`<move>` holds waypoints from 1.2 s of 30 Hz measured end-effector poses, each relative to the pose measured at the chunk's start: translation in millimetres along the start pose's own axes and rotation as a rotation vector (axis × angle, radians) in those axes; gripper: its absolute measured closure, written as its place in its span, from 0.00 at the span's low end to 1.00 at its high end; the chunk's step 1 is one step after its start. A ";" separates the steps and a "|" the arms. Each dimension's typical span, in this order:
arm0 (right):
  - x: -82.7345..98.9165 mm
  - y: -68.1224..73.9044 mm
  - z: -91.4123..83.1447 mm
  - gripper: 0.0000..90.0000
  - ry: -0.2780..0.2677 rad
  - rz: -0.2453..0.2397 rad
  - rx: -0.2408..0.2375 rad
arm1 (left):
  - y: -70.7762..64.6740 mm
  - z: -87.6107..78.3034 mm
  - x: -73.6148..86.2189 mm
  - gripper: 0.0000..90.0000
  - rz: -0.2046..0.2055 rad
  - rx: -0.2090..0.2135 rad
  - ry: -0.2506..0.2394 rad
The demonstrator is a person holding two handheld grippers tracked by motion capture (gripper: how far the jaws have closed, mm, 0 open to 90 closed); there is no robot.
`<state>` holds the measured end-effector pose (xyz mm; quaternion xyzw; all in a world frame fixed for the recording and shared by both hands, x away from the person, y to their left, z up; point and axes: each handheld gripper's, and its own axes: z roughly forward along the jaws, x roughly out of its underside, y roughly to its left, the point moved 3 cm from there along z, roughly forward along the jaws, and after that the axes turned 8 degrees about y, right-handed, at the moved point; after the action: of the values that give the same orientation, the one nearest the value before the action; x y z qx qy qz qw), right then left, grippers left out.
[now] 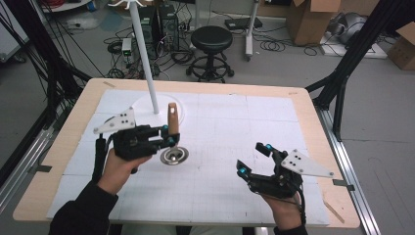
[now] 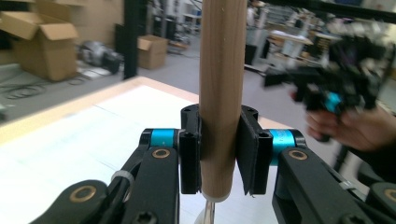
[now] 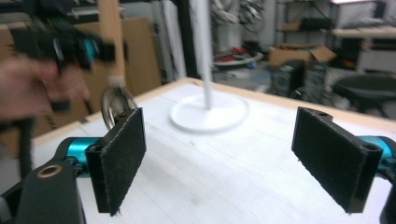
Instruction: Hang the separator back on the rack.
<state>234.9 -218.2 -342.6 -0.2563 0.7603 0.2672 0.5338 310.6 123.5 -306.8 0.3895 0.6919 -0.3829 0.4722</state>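
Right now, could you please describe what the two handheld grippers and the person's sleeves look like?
Both the left gripper and right gripper are black, jointed frames with blue cylindrical knuckles, brass-coloured pivot pins and flat black padded jaws. Each carries a grey three-cornered plate dotted with holes, and a black cable trails from it. The sleeves are dark.

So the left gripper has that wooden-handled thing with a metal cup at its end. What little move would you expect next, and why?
Probably a short carry toward the white stand. The left gripper is shut on the upright wooden handle, its metal cup low over the white mat (touching or not, I cannot tell). The right gripper is open and apart, so it likely waits.
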 end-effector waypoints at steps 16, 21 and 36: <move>24.0 -35.2 -23.8 0.18 0.036 0.048 0.068 | 70.5 -7.5 -85.2 0.80 -0.028 -0.150 -0.038; 27.2 -37.9 -25.7 0.18 0.042 0.056 0.064 | 89.7 -11.5 -106.8 0.80 -0.044 -0.208 -0.056; 26.1 -32.5 -23.1 0.18 0.040 0.040 0.019 | 123.1 -10.7 -145.6 0.80 -0.057 -0.334 -0.038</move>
<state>233.5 -260.2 -365.1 -0.2410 0.7782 0.2655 0.5155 454.2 156.9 -185.4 0.2787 0.7476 -0.2830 0.5323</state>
